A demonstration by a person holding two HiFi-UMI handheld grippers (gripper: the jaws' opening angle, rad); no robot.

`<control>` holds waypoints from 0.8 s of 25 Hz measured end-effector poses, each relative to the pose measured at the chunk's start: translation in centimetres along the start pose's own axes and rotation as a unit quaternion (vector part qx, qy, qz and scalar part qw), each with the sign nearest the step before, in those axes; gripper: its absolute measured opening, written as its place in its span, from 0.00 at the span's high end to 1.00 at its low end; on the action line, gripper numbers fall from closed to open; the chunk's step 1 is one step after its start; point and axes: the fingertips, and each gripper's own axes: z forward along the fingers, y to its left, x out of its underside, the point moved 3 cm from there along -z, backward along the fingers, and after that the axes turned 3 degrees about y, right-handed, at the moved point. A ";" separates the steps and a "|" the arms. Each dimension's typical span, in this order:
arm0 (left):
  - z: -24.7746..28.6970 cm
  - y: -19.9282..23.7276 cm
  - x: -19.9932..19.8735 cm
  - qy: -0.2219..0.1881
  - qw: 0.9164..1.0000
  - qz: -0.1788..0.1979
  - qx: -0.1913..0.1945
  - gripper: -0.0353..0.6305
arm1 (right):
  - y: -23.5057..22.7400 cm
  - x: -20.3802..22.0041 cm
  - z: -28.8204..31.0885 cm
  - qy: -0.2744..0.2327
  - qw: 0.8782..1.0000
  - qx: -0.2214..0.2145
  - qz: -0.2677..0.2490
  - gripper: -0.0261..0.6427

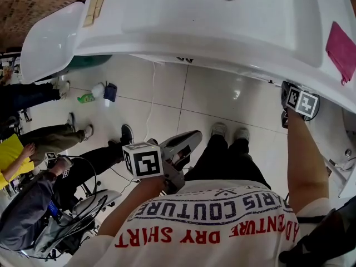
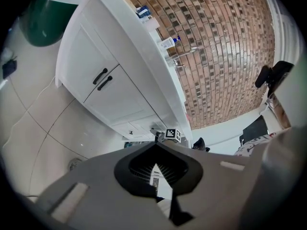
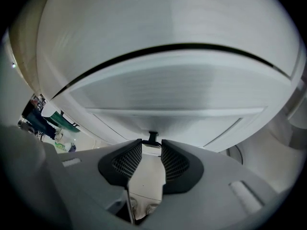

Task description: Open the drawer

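The white drawer front (image 3: 177, 92) fills the right gripper view, just below the dark gap under the countertop. Its small black handle (image 3: 152, 138) sits at the tips of my right gripper (image 3: 151, 146), and both ribbed pads (image 3: 128, 159) touch its bar. In the head view only that gripper's marker cube (image 1: 301, 101) shows, tucked under the counter edge at the right. My left gripper (image 1: 196, 136) hangs in front of my torso, away from the vanity, shut and empty. Its tips (image 2: 156, 145) meet in the left gripper view.
A white vanity with a sink basin (image 1: 222, 15) spans the top of the head view, with a pink cloth (image 1: 342, 52) on its right. Cabinet doors with black handles (image 2: 101, 79) stand left of the drawers. People sit at the left (image 1: 33, 143). A cable (image 1: 151, 93) crosses the tiled floor.
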 end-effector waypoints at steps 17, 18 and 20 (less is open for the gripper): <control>-0.4 -1.5 3.4 0.015 0.999 0.027 0.015 0.97 | 0.9 8.1 -2.9 0.002 1.000 -0.012 0.001 0.77; -0.4 -1.7 3.8 0.017 0.999 0.030 0.016 0.97 | 0.9 8.7 -3.2 0.002 1.000 -0.013 0.001 0.77; -0.5 -2.1 4.7 0.022 0.999 0.035 0.018 0.97 | 1.1 9.9 -3.7 0.004 1.000 -0.016 -0.001 0.77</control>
